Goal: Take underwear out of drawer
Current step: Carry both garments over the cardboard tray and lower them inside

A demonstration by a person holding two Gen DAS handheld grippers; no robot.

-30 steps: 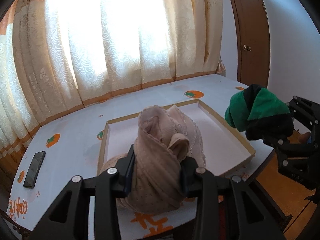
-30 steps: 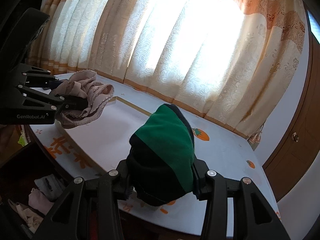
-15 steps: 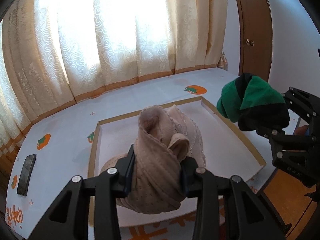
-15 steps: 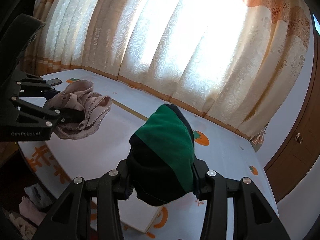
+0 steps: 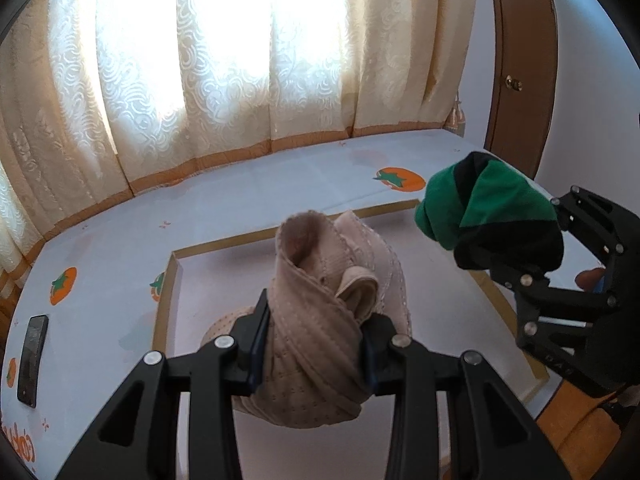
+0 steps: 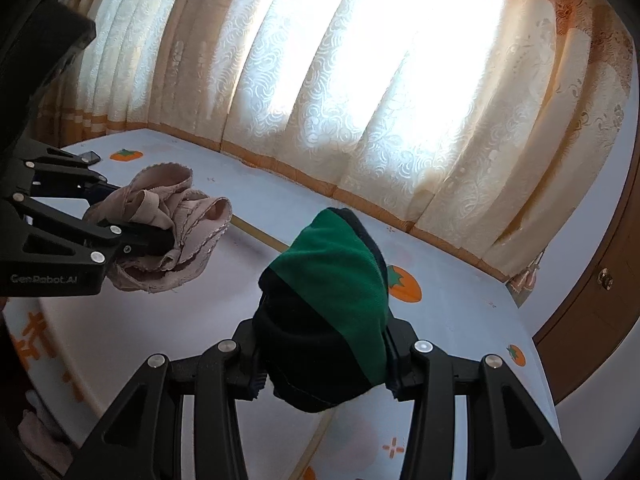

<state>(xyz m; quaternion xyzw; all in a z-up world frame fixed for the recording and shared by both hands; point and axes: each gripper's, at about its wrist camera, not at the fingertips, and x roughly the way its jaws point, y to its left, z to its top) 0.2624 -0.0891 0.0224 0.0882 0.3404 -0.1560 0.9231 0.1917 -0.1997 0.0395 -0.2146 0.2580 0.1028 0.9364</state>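
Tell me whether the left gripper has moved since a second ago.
Yes. The left gripper, shut on the beige underwear, has gone forward over the table: in its own view the phone slid down toward the lower left edge and the tray rim came nearer.

Right hand-held gripper (image 6: 324,364) clamping green-black underwear (image 6: 332,308) — above table (image 6: 460,308)

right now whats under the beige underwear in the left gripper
The beige underwear, clamped in the left gripper, hangs over a shallow wood-edged tray on the table. The tray floor directly beneath the cloth is hidden.
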